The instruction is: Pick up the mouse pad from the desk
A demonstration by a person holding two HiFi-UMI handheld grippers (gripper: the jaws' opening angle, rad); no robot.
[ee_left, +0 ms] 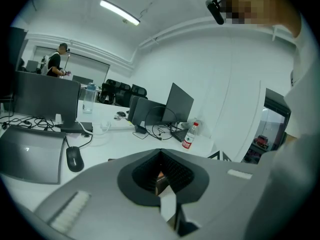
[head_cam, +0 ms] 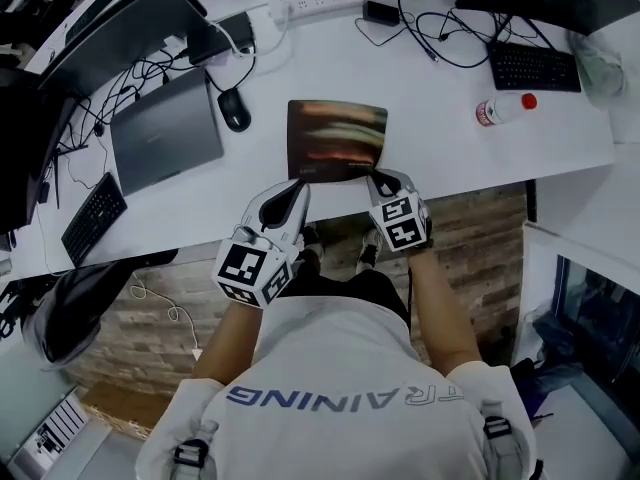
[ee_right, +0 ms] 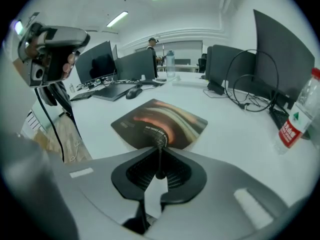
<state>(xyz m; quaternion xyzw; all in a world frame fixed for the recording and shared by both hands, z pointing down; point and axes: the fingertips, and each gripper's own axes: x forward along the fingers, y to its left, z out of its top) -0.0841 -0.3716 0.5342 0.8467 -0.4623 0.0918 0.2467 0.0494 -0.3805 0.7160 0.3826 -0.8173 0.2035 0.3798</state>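
Observation:
The mouse pad [head_cam: 337, 138], dark with orange streaks, lies on the white desk [head_cam: 450, 158] close to its front edge. My right gripper [head_cam: 381, 178] is at the pad's near right corner. In the right gripper view the jaws are shut on the mouse pad's [ee_right: 162, 121] near edge, which bunches into a thin fold at my right gripper [ee_right: 160, 149]. My left gripper [head_cam: 299, 186] sits at the pad's near left corner. In the left gripper view its jaws meet, and a brown sliver of the pad shows inside my left gripper [ee_left: 160, 176].
A black mouse [head_cam: 234, 109] and a closed laptop [head_cam: 165, 133] lie left of the pad. A keyboard [head_cam: 95, 216] is farther left. A water bottle [head_cam: 505, 109] and a second keyboard [head_cam: 534, 67] are at the right. Cables and a power strip [head_cam: 318, 1] line the back.

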